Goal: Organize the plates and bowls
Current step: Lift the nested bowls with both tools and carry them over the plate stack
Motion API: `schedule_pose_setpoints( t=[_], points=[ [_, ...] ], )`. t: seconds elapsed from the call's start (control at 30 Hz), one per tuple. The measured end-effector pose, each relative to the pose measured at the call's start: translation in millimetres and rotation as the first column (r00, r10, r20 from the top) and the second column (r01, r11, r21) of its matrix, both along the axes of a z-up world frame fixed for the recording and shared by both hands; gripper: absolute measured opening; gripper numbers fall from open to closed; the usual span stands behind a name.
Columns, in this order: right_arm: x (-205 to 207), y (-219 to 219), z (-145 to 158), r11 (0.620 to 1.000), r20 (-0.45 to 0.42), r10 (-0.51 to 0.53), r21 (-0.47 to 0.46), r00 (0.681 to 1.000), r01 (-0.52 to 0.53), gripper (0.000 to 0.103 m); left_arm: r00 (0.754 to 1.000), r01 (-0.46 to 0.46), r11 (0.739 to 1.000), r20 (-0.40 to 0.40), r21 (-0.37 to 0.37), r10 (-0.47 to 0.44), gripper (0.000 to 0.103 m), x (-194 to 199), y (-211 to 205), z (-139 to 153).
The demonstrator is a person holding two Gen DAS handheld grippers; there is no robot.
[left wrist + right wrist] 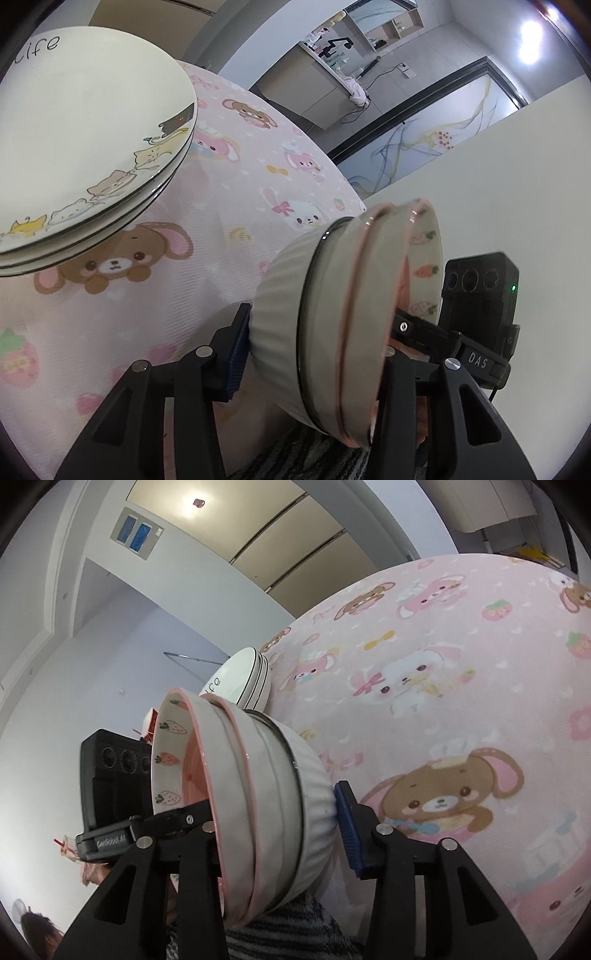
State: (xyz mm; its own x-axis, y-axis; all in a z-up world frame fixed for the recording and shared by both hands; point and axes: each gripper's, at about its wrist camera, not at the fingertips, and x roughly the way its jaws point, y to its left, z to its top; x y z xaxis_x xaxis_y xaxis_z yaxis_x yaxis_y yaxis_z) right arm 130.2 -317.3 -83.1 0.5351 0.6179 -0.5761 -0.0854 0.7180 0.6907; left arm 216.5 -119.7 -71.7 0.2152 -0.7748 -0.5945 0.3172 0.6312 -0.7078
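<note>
Over the pink cartoon tabletop [236, 177], both grippers are carrying one nested stack of bowls [343, 325], tipped on its side. The left gripper [314, 350] and right gripper [273, 830] are each clamping it, one finger on the ribbed base, the other inside the strawberry rim. The plates [92, 147] are sitting stacked near the far edge. Looks like bowls are mid-transport; next is probably leveling the stack, setting it down beside the plates, and opening both jaws evenly so nothing slides.

Home interior, table under a pink cartoon-animal tablecloth [236, 155], patterned sliding glass door [436, 136], cluttered cabinet shelves [343, 48], tiled floor, tall wardrobe doors [288, 550].
</note>
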Motion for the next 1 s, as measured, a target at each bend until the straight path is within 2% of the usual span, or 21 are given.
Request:
schedule_pose_setpoints(
  t=[0.17, 0.3, 0.4, 0.53, 0.77, 0.9, 1.0],
  points=[
    [-4, 5, 5, 0.999, 0.034, -0.025, -0.045, 0.999, 0.027, 0.041, 1.000, -0.009, 1.000, -0.026, -0.021, 0.008, 0.047, 3, 3, -4],
    [-7, -2, 4, 0.999, 0.048, -0.048, -0.008, 0.998, 0.049, 0.038, 1.000, -0.015, 0.999, -0.025, -0.028, 0.015, 0.046, 2, 3, -4],
    [-9, -3, 8, 0.997, 0.070, -0.067, -0.018, 0.995, 0.068, 0.036, 1.000, -0.017, 0.999, -0.022, -0.035, 0.016, 0.046, 2, 2, -2],
    [-12, 0, 25, 0.992, 0.135, -0.084, -0.084, 0.987, 0.096, 0.032, 0.999, -0.017, 0.999, 0.027, -0.030, 0.018, 0.045, 0, 3, 8],
    [-9, 3, 49, 0.995, 0.198, -0.080, -0.049, 0.977, 0.091, 0.031, 0.993, -0.050, 0.995, 0.098, -0.081, 0.058, 0.044, -1, 18, 33],
    [-2, 14, 76, 0.997, 0.252, -0.067, -0.028, 0.965, 0.076, 0.031, 0.980, -0.084, 0.990, 0.170, -0.111, 0.102, 0.044, -1, 38, 60],
    [6, 28, 95, 0.998, 0.289, -0.054, -0.014, 0.956, 0.061, 0.031, 0.965, -0.111, 0.988, 0.225, -0.107, 0.133, 0.044, -1, 53, 81]
  ],
)
